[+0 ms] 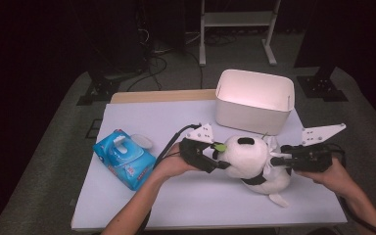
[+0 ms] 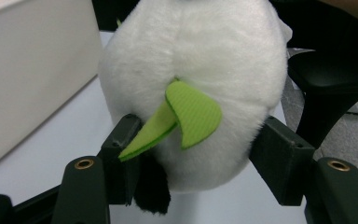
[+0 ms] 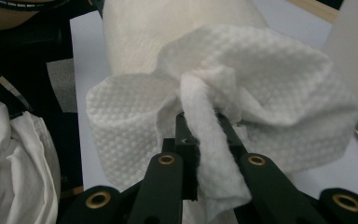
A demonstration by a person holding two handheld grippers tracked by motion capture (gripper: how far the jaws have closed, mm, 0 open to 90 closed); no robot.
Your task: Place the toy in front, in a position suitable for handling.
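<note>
Two grippers meet at a plush panda [image 1: 252, 161] lying near the middle of the white table [image 1: 142, 122], in front of a white bin [image 1: 254, 100].

Your left gripper [image 1: 214, 157] comes in from the left and sits at the panda's head. In the left gripper view its jaws stand partly apart on either side of the round white head [image 2: 193, 60]; whether the pads press the fur cannot be told. Two green leaf-shaped felt pieces [image 2: 186, 114] stick out of the head between the jaws, and a black patch of plush [image 2: 151, 191] hangs just by the left-hand jaw.

Your right gripper [image 1: 276, 160] comes in from the right, at the panda's other side. In the right gripper view its jaws are closed tight on a fold of a white textured wipe [image 3: 214, 93], which bunches out above and to both sides of the jaws and lies against the panda's white fur [image 3: 135, 32].

A blue pack of wipes [image 1: 123, 157] lies flat near the table's left side, well apart from the panda, with its white lid flipped open. A cable trails from each gripper toward you.
</note>
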